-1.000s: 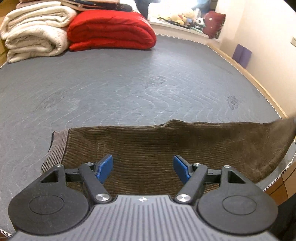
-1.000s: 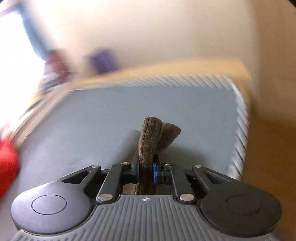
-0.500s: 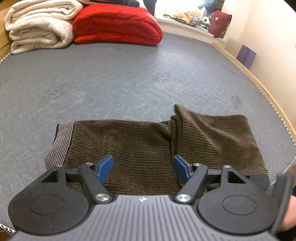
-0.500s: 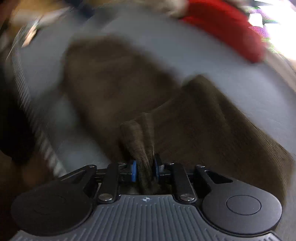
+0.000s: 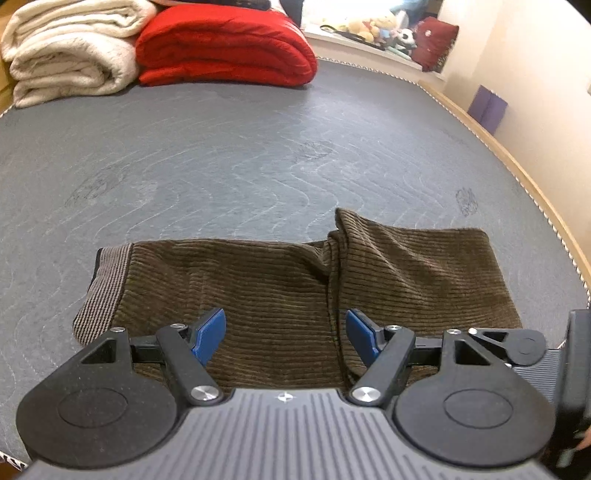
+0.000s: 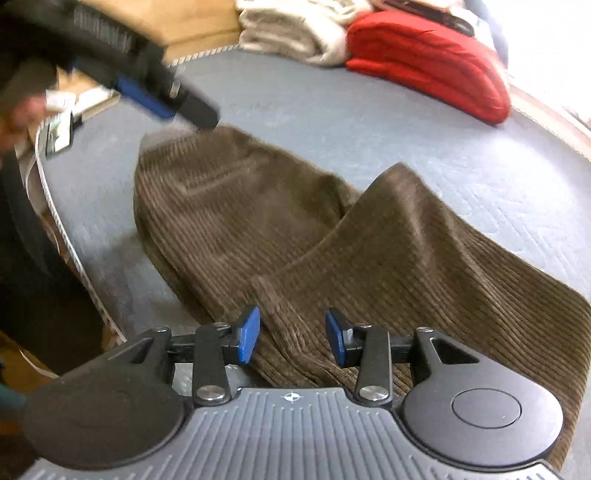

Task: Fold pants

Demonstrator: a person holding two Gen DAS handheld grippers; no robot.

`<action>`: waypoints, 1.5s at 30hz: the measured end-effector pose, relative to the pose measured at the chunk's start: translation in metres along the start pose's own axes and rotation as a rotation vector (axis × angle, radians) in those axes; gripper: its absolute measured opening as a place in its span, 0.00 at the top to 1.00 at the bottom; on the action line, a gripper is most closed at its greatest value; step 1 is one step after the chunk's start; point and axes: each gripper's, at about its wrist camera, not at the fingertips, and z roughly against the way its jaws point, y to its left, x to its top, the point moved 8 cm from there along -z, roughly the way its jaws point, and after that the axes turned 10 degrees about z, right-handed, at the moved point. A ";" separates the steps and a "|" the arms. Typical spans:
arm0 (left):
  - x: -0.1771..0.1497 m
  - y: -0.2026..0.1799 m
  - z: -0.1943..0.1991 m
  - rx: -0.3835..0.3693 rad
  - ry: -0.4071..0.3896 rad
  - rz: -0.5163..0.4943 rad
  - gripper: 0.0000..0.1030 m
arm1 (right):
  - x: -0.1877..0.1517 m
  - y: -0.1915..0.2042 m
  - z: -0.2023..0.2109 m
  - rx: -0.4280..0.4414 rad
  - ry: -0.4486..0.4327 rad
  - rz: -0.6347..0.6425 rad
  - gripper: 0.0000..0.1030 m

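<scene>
Soft brown corduroy pants (image 5: 280, 295) lying limp, likely light | left gripper (image 5: 284, 332) hovering apart | right gripper (image 6: 291, 338) opening, releasing cloth | grip folded edge at three o'clock

1. We are in a home bedroom: a bare grey quilted mattress (image 5: 258, 155) spreads ahead of the fingers.
2. Beyond the fingers, at its far end, we see a folded red comforter (image 5: 225, 48) beside a rolled cream blanket (image 5: 70, 55).
3. Far off to the right, stuffed toys (image 5: 373, 27) line a bright window ledge by a cream wall.
</scene>
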 end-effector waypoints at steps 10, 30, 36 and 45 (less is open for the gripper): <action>0.000 0.007 -0.001 0.021 -0.004 0.010 0.25 | 0.010 0.006 0.002 0.002 -0.040 0.104 0.94; 0.004 -0.048 -0.021 -0.029 0.011 -0.038 0.25 | -0.037 -0.080 0.070 -0.005 -0.152 -0.400 0.74; 0.026 -0.085 -0.041 -0.130 0.059 -0.070 0.78 | -0.127 -0.120 0.042 -0.188 0.188 -0.575 0.75; 0.034 -0.111 -0.157 -0.072 0.260 -0.252 0.81 | -0.161 -0.170 0.089 -0.381 0.037 -0.824 0.36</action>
